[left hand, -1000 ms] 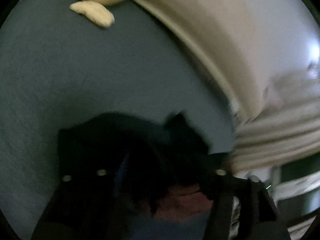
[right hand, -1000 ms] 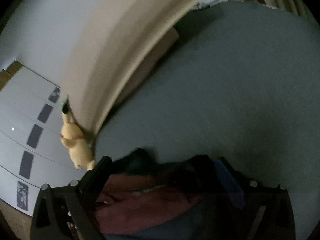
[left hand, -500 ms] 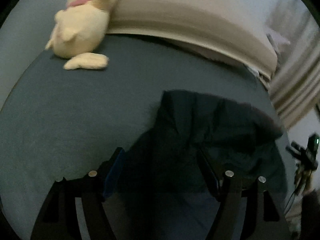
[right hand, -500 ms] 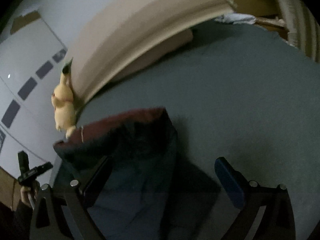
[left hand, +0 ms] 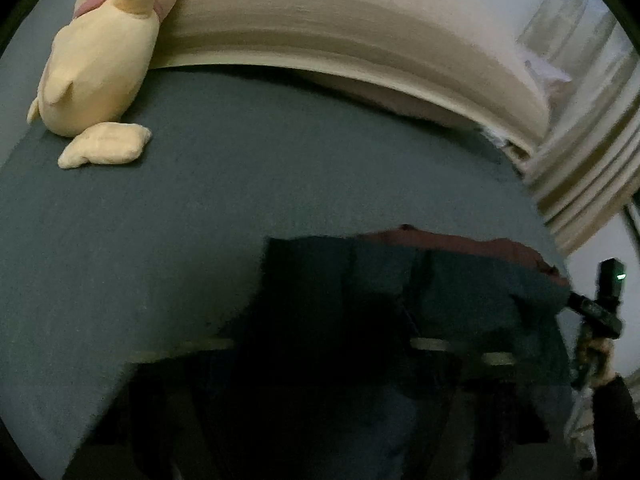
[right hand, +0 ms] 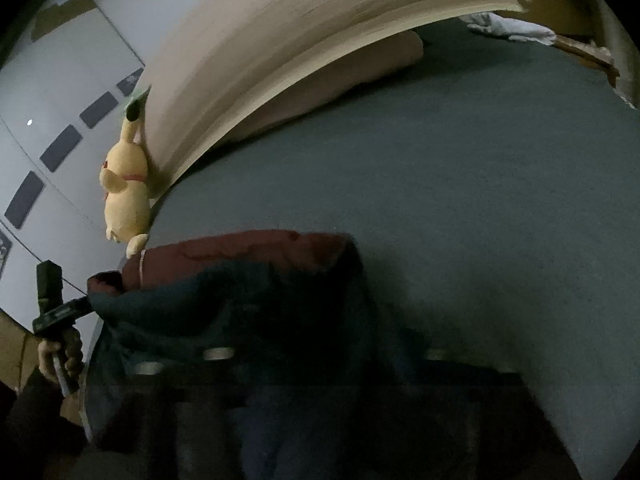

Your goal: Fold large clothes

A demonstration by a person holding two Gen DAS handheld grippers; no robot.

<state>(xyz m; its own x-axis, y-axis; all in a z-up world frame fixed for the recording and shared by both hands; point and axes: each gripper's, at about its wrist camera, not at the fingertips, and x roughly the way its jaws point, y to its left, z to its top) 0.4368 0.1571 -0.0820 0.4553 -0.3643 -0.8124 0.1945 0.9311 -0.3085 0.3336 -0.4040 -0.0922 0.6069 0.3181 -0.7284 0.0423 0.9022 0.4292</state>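
A dark teal jacket with a dark red lining lies bunched on the blue-grey bed; it also shows in the right wrist view, red lining on its far side. Each gripper's own fingers are lost in blur and dark cloth at the bottom of its view. The right gripper's body shows at the jacket's right edge in the left wrist view. The left gripper's body touches the jacket's left edge in the right wrist view. Jaw states are hidden.
A yellow plush toy leans on the beige headboard at the far left of the bed; it also shows in the right wrist view. Striped curtains hang right. White cloth lies beyond the bed's far corner.
Both grippers pulled back and lowered, so the jacket now spreads wider across the bed in front of them. A second ago both views were pressed close into the bunched cloth.
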